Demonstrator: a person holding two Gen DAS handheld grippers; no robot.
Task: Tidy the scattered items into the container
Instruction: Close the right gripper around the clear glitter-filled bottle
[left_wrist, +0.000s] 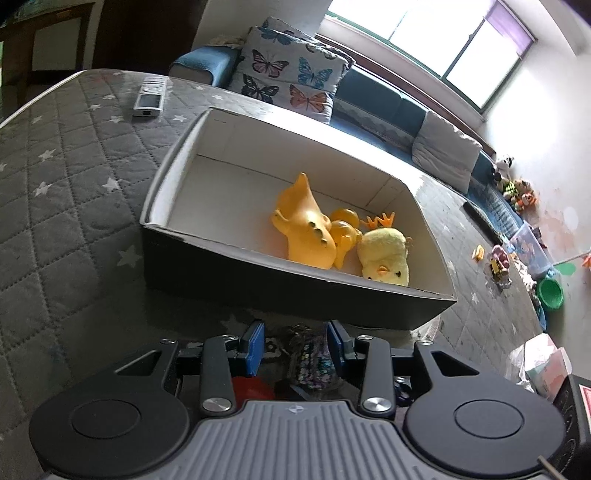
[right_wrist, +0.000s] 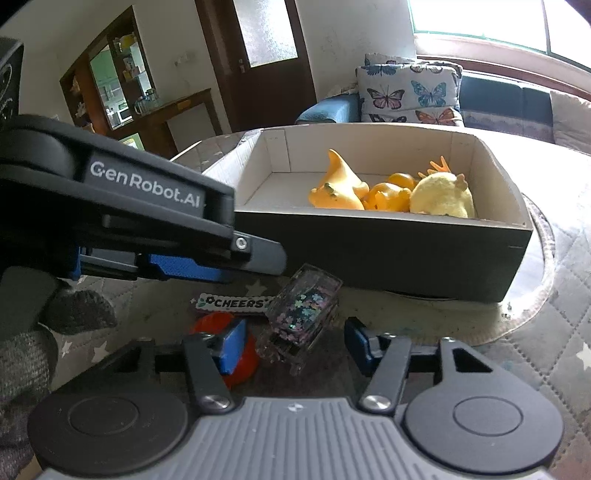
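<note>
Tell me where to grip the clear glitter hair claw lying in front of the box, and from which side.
Grip the glitter hair claw across its long flat sides, mid-body, coming from the near side along its length. It lies tilted with its teeth end nearest, and the right gripper already straddles it; its pads look not yet closed on it.

Black grippers (right_wrist: 293, 341), blue pads (right_wrist: 232, 345), silver screws, "GenRobot.AI" lettering.

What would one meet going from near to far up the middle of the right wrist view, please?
right gripper → glitter clip → box near wall → yellow toys inside → butterfly cushion.
</note>
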